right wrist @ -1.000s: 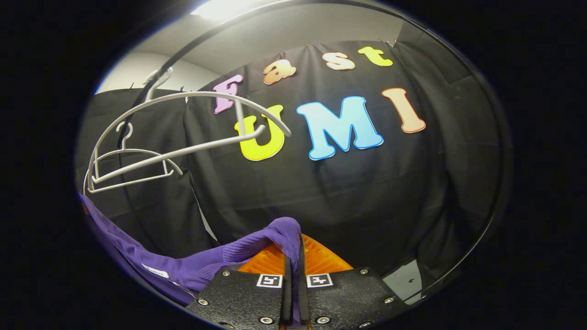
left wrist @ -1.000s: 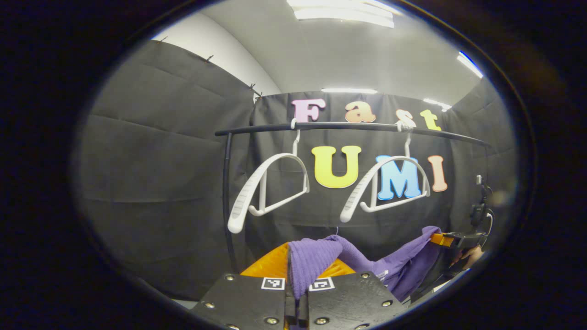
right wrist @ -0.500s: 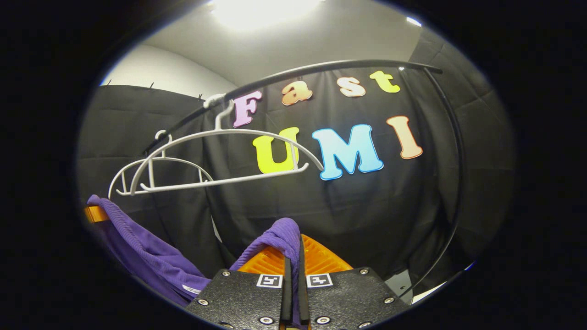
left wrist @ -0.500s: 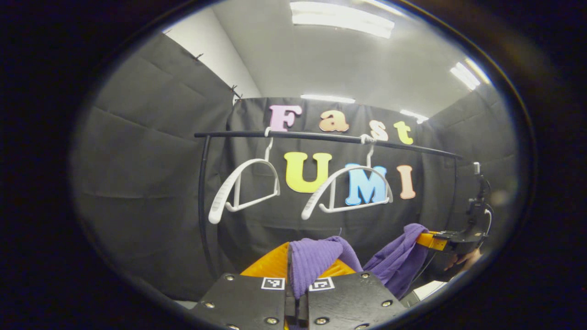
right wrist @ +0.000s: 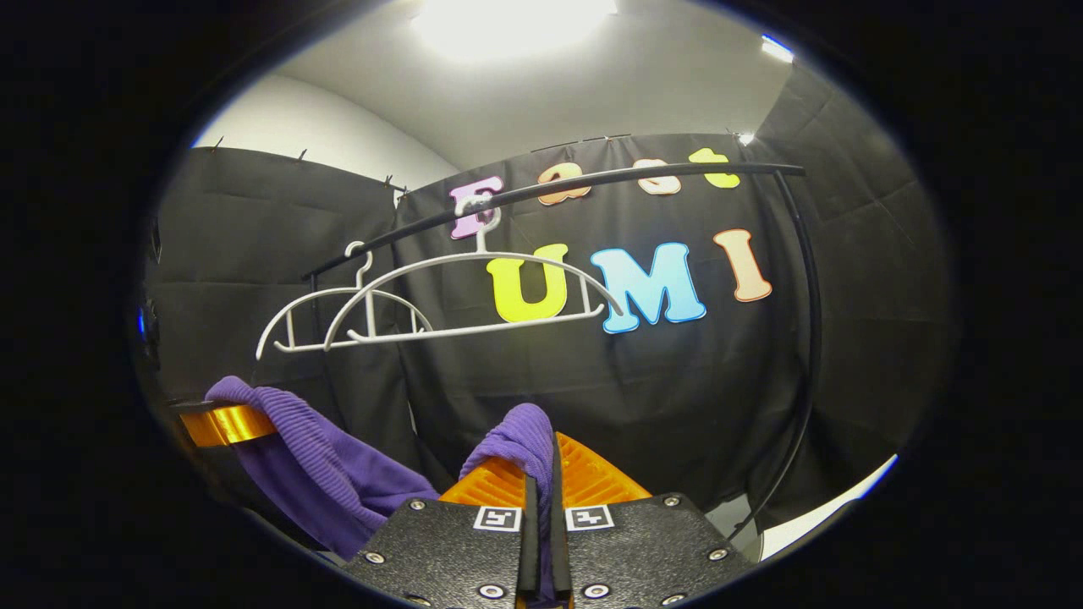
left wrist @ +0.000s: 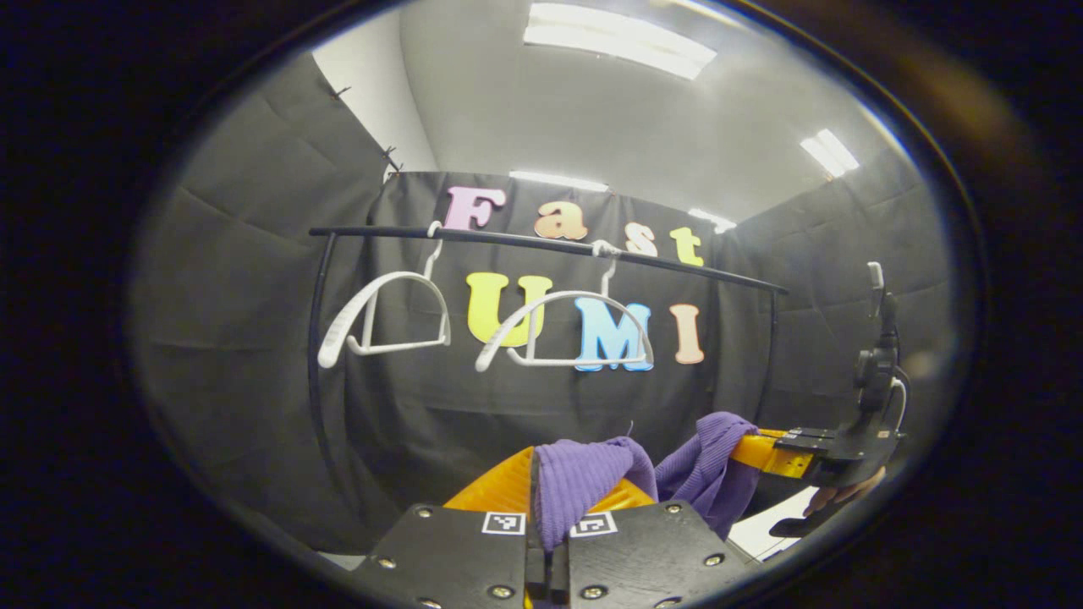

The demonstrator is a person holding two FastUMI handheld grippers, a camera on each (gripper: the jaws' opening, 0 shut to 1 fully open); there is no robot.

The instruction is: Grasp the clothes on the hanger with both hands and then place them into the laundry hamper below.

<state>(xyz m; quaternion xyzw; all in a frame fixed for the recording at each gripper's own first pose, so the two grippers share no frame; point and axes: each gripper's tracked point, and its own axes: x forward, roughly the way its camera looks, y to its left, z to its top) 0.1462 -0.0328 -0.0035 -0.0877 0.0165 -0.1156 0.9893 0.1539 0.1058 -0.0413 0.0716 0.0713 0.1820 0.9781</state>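
A ribbed purple knit garment sags between the left gripper and right gripper, each clamped on a bunched fold, below two bare white hangers on the black rail.

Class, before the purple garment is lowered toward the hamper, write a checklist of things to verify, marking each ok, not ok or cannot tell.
1. Left gripper shut on the purple garment: ok.
2. Right gripper shut on it: ok.
3. Garment off the white hangers: ok, both hang bare on the black rail.
4. Cloth slack between grippers, not snagged: ok.
5. Hamper position below: cannot tell.
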